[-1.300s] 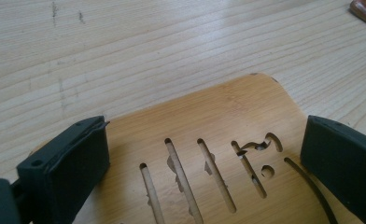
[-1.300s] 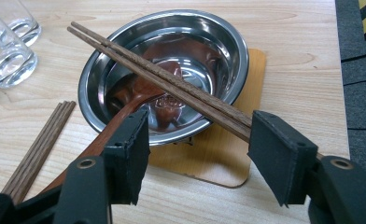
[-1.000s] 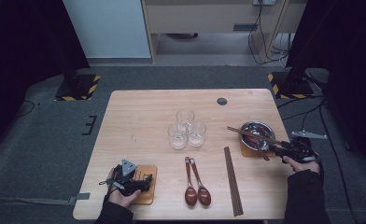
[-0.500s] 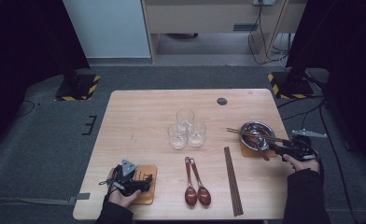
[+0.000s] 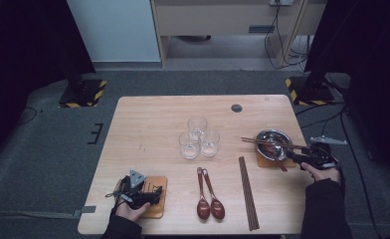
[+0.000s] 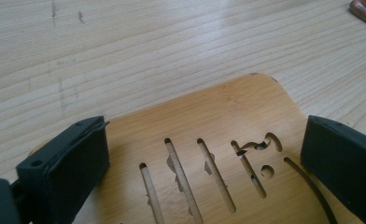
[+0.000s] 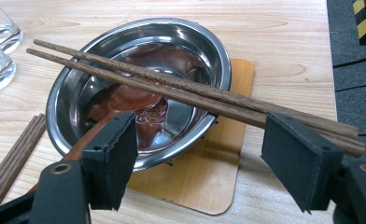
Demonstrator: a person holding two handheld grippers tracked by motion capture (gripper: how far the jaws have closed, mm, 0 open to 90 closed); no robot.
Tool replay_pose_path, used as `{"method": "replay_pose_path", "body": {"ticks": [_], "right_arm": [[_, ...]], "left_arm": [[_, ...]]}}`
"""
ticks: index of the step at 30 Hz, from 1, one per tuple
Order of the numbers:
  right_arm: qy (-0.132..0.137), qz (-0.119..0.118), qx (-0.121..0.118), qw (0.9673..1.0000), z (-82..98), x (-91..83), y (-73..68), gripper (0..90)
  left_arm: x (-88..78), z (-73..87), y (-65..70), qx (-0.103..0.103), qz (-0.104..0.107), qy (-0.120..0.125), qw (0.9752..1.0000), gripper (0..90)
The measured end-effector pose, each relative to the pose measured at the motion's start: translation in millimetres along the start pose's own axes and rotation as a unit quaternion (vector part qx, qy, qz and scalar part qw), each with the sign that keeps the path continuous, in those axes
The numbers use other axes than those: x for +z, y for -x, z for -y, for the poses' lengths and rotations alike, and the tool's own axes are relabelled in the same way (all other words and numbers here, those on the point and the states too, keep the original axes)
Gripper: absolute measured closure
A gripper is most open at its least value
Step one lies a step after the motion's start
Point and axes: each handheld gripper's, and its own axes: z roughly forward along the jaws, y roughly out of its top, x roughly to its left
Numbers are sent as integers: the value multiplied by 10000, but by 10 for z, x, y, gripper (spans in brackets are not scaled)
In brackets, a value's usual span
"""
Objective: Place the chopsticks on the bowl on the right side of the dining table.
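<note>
Two dark wooden chopsticks point(image 7: 181, 91) lie across our round steel bowl point(image 7: 139, 88) at the frame's right; our right gripper point(image 7: 197, 154) has just been widening its fingers, released. Left gripper point(image 6: 204, 163) fingers spread over the slotted bamboo coaster point(image 6: 209, 121), lower left.

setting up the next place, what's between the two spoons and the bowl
A pair of chopsticks lies flat on the table between the spoons and the bowl, seen in the high view.

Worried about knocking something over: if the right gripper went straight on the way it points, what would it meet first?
Probably the metal bowl on its wooden coaster, just ahead of the open right gripper; the chopsticks across the rim sit slightly higher.
</note>
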Motion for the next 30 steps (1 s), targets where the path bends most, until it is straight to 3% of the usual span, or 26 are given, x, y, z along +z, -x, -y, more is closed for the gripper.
{"method": "replay_pose_path", "body": {"ticks": [10,22,30], "right_arm": [[60,-28,-63,10000,-21,-21,-6,267],[357,-120,-123,9992,-161,-124,-160,319],[433,-15,-214,9988,-244,-139,-229,343]], "left_arm": [[0,0,0,-1,0,1,10000,3],[1,0,0,-5,3,1,10000,2],[1,0,0,-2,3,1,10000,3]]}}
